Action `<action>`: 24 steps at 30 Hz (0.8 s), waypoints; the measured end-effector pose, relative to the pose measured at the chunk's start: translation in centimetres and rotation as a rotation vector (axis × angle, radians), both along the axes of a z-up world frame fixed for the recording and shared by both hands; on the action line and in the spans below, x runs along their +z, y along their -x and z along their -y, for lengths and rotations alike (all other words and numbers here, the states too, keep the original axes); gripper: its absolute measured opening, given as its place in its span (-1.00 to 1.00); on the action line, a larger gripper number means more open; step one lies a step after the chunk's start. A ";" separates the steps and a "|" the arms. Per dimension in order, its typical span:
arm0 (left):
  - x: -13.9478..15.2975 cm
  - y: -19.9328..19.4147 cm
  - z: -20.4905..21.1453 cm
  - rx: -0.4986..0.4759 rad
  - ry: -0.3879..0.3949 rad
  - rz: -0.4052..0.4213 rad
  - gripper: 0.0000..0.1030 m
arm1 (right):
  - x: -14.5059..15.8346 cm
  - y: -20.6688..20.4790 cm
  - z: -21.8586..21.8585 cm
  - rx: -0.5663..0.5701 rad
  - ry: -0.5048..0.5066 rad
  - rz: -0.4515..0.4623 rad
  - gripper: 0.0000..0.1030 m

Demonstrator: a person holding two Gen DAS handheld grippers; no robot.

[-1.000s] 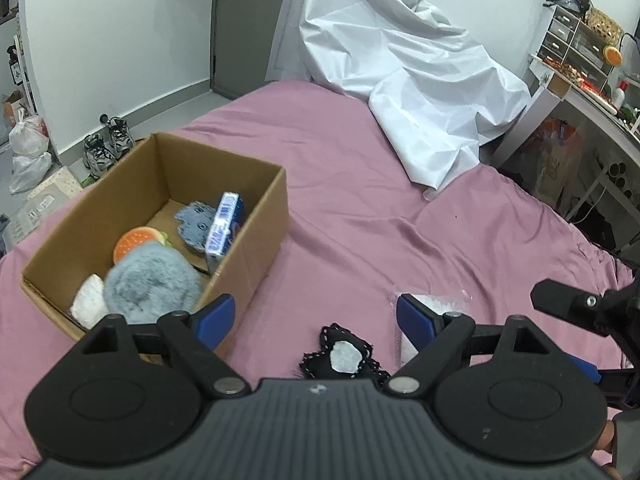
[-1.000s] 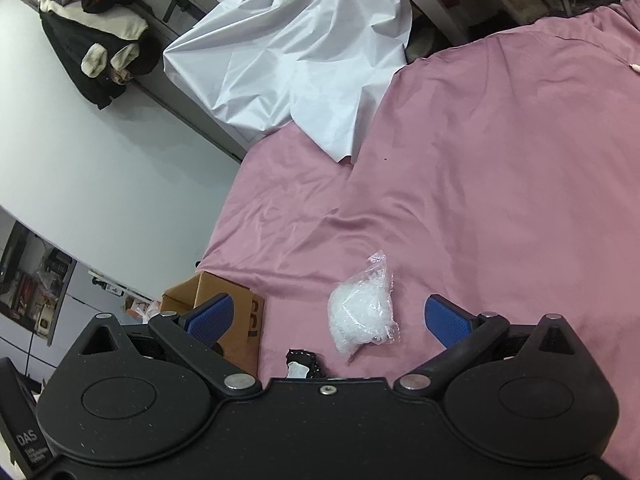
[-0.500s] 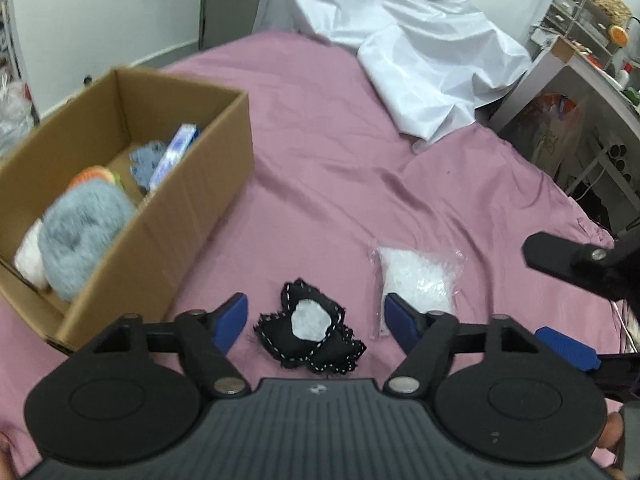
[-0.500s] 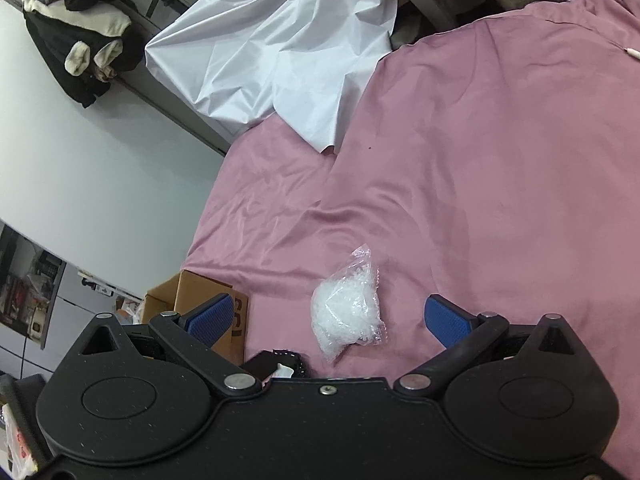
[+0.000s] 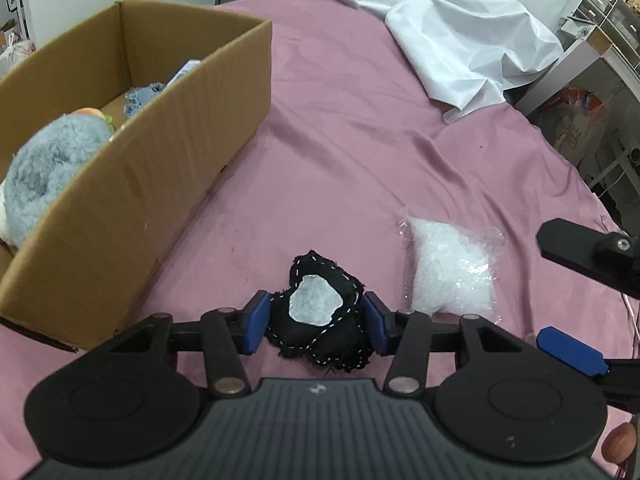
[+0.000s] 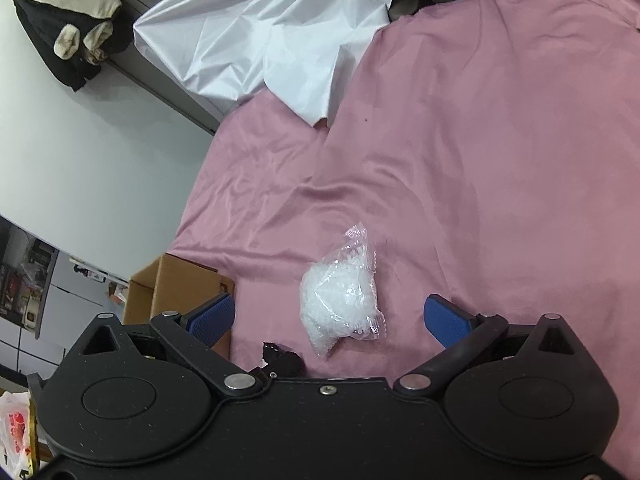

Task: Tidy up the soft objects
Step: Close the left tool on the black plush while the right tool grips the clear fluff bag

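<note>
While the black fabric pouch with white stitching and a pale oval patch (image 5: pixel 318 316) lies on the pink bedsheet (image 5: pixel 360 152), it is bracketed by the blue pads of the left gripper (image 5: pixel 316 322), whose jaws have just been closing. The pads are seen at the pouch's two sides; whether they already press into the cloth cannot be told for certain, though they appear to touch its edges. The pouch is a lumpy, roughly heart-shaped thing with no clear long axis; its patched face is turned upward and its narrower lobe points away from the camera.

To do this pickup well, the squeeze is best finished on the thick middle of the pouch, not on a frayed edge, and bedsheet should not be gathered with it.

Just to the right of the pouch, a clear plastic bag of white fluffy filling (image 6: pixel 340 300) rests on the sheet. It is framed between the widely spread jaws of the right gripper (image 6: pixel 330 320), which hold nothing. To the left an open brown cardboard box (image 5: pixel 168 152) is placed, with a grey-blue furry plush (image 5: pixel 44 164) already inside. A crumpled white sheet (image 5: pixel 460 40) is draped at the far end of the bed.
</note>
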State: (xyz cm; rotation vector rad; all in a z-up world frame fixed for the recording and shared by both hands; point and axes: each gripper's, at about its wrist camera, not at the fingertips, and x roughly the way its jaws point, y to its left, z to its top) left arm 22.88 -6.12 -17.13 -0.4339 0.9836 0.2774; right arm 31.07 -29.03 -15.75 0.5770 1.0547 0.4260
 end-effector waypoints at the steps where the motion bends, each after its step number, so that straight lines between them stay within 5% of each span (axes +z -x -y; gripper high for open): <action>1: -0.1 -0.1 0.0 -0.002 0.000 -0.002 -0.04 | -0.2 -0.1 -0.2 0.001 0.004 -0.004 0.98; 10: -0.6 -0.2 0.0 -0.026 -0.011 0.002 -0.03 | -1.8 -0.4 -2.1 0.033 0.082 0.002 0.97; 15: -0.5 0.2 -0.3 -0.006 -0.004 0.014 -0.21 | -1.7 -0.2 -2.8 0.042 0.131 0.052 0.58; 19: -0.2 0.7 -0.7 0.009 0.013 0.029 -0.33 | -2.1 -0.2 -3.1 0.073 0.131 0.049 0.05; 24: 0.5 1.1 -0.7 0.011 0.015 0.040 -0.43 | -1.6 0.0 -3.4 0.095 0.146 0.067 -0.18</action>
